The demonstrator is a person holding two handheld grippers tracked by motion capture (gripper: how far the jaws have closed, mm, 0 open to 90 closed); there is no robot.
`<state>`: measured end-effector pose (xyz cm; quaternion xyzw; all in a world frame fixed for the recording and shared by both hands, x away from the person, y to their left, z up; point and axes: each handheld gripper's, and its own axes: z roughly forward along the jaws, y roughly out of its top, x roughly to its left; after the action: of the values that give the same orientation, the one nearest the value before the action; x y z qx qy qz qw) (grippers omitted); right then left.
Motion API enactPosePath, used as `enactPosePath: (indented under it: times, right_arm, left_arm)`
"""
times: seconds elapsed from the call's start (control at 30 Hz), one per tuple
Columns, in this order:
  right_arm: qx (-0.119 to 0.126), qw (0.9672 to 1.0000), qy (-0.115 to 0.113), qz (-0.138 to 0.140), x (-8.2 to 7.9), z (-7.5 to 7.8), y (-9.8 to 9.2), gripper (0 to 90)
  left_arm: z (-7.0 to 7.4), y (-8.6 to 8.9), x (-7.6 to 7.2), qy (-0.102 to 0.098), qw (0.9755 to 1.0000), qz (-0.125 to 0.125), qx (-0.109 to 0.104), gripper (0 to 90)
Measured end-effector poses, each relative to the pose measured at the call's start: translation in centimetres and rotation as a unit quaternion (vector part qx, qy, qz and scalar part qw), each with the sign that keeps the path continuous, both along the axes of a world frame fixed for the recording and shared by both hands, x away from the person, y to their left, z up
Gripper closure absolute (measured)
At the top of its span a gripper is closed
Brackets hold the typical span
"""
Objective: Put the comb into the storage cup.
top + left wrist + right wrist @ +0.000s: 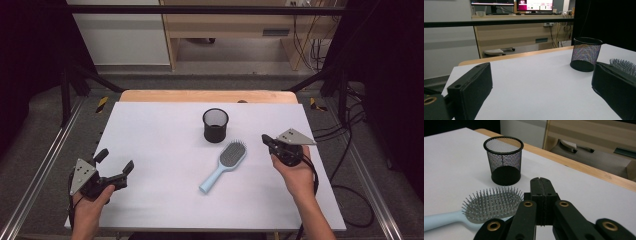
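We hold the left gripper (116, 161), jaws spread wide, near the white table's (150, 150) front-left edge, and the right gripper (266, 139), jaws pressed together, beside the hairbrush (224, 165). A mesh cup (215, 125) stands mid-table behind it. Open surface lies between; no writing is legible.

Black tools (116, 165) (266, 140), grey triangular plates, brass-ringed screws.
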<state>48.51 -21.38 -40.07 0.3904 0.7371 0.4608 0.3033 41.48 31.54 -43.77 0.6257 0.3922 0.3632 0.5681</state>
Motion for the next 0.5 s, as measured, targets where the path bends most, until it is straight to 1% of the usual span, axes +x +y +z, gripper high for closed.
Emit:
enactPosePath:
  times: [0.03,0.07,0.17,0.23,0.27,0.5]
  right_arm:
    - [-0.002,1.0,0.003,0.001,0.3,0.0,0.2,90.0]
    - [-0.002,1.0,0.003,0.001,0.3,0.0,0.2,90.0]
    - [-0.01,0.9999,0.011,0.005,1.5,0.0,0.7,90.0]
    - [-0.012,0.9998,0.015,0.008,2.0,-0.2,0.9,90.0]
    - [-0.012,0.9998,0.015,0.008,2.0,-0.2,0.9,90.0]
    - [-0.018,0.9991,0.034,0.016,3.5,-1.5,1.9,90.0]
  left_arm:
    - [0.0,0.0,0.0,0.0,1.0,0.0,0.0,3.2]
    - [0.0,0.0,0.0,0.0,1.0,0.0,0.0,3.2]
    - [0.0,0.1,0.0,-0.001,1.0,-0.001,-0.002,3.0]
    - [0.0,0.1,0.0,0.0,1.0,0.0,0.0,3.0]
    - [0.0,0.1,0.0,0.001,1.0,0.0,0.001,3.1]
    - [-0.1,0.0,0.0,0.002,1.0,0.001,0.003,3.2]
